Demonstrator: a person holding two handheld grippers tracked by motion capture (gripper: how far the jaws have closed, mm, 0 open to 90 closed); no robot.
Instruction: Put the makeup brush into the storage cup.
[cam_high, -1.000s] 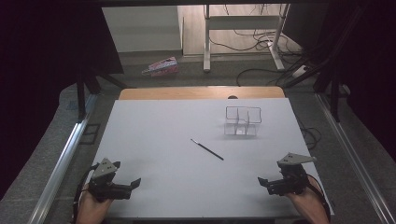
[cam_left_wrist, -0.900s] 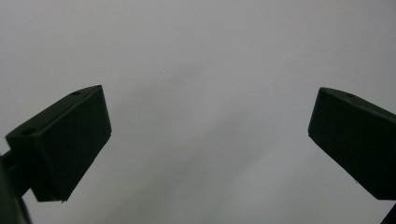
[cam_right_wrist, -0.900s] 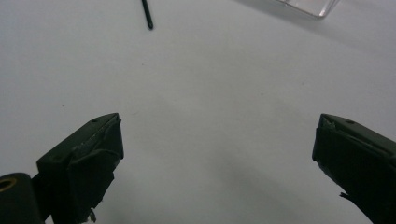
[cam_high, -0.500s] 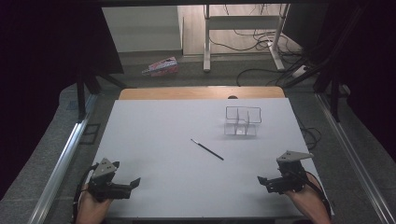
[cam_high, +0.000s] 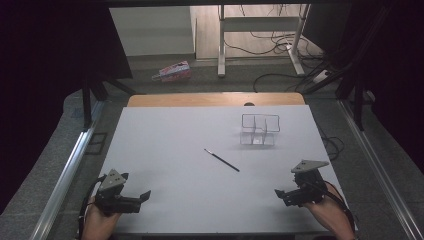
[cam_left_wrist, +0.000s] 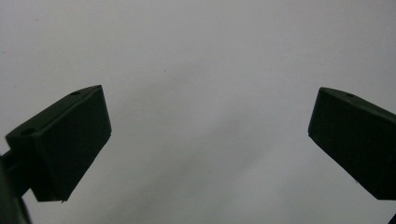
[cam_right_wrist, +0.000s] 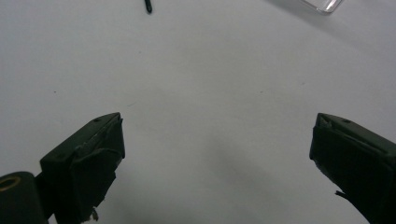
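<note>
High view showed the left gripper (cam_high: 142, 196) low at the white table's (cam_high: 170, 150) near left corner, its black jaws spread wide with nothing between them. Toward the middle lay a thin black pen-like stick (cam_high: 221, 160), flat and slanted, well apart from both tools. Beyond it, toward the far right, stood a small clear plastic divided box (cam_high: 259, 129), upright. At the near right corner the right gripper (cam_high: 279, 193) rested in a hand, jaws likewise parted wide and empty.
</note>
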